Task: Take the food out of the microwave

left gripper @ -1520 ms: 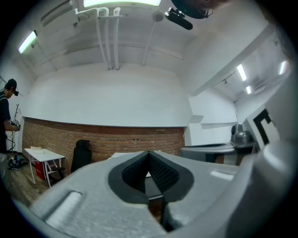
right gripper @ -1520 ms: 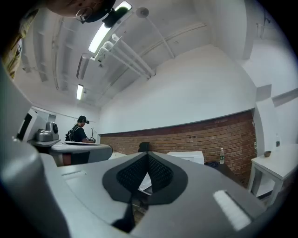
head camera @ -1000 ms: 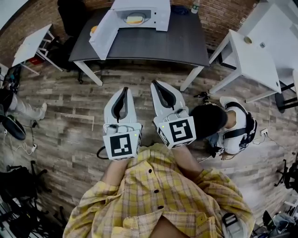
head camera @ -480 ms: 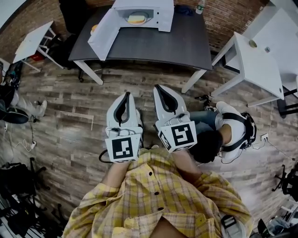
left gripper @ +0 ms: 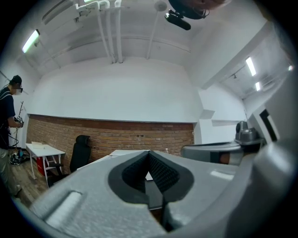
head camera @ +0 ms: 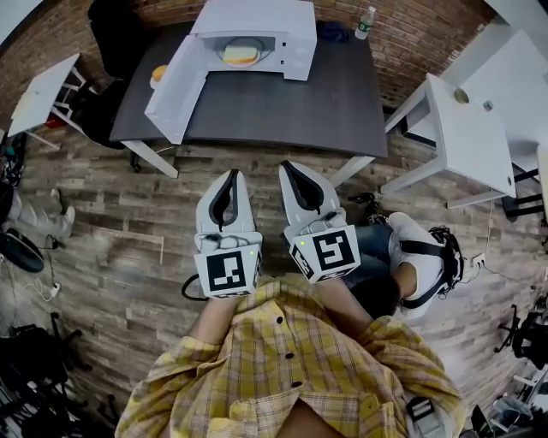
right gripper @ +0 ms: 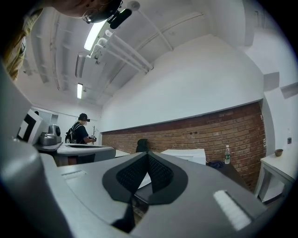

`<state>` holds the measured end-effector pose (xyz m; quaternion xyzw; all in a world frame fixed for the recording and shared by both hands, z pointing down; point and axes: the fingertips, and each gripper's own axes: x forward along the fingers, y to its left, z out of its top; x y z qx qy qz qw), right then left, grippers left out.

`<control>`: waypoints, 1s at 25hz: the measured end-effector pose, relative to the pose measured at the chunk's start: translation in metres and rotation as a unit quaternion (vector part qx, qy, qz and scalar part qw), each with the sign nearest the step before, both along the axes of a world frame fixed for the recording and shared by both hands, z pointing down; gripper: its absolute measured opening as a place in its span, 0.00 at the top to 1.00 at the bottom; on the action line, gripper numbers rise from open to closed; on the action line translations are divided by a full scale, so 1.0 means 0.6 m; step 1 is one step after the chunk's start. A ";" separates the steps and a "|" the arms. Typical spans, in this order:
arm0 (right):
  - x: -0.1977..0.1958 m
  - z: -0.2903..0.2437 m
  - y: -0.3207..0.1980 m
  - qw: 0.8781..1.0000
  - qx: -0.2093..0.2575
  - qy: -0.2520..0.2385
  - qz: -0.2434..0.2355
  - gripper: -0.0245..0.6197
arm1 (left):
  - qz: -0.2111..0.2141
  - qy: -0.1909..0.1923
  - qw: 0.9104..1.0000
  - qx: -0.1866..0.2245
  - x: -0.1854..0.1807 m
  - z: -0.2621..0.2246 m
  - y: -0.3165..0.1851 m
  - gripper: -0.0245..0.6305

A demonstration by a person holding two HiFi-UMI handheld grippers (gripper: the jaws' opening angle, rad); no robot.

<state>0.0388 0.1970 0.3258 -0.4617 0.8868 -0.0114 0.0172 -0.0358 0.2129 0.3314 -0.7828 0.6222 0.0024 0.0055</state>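
Head view: a person in a yellow plaid shirt (head camera: 282, 376) is holding two grey grippers out level over a wood-plank floor (head camera: 111, 239). The left gripper (head camera: 229, 176) and the right gripper (head camera: 288, 165) are sitting side by side, just apart, both pointing toward a dark table (head camera: 282, 98). A white microwave (head camera: 257, 17) is standing on that table with its door (head camera: 175, 81) hanging wide open to the left. The food (head camera: 241, 54), a pale yellow item on a plate, is resting inside the microwave's cavity, well apart from both grippers. A bottle (head camera: 366, 22) is standing at the table's far right corner. Another person (head camera: 415, 261) is sitting on the floor to the right.

Left gripper view: the two dark ribbed pads (left gripper: 160, 172) are pressing together at the tips, leaving only the hollow behind them, and nothing is sitting between them. The right gripper is showing at the right edge. A brick wall (left gripper: 116, 135) and a black chair (left gripper: 81, 151) are lying beyond.

Right gripper view: its jaws are likewise closing fully on each other, tips meeting, gripping nothing. The microwave and the bottle are showing ahead, beyond the tips.
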 end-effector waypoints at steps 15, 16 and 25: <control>-0.075 -0.015 -0.313 0.999 -0.020 0.004 0.035 0.95 | 0.042 0.028 0.999 -0.014 -0.059 -0.023 -0.320 0.96; -0.082 -0.016 -0.330 0.999 -0.019 0.005 0.037 0.95 | 0.045 0.029 0.998 -0.016 -0.065 -0.022 -0.338 0.96; -0.116 -0.011 -0.453 0.998 -0.019 0.004 0.060 0.95 | 0.069 0.031 0.997 -0.014 -0.099 -0.023 -0.469 0.96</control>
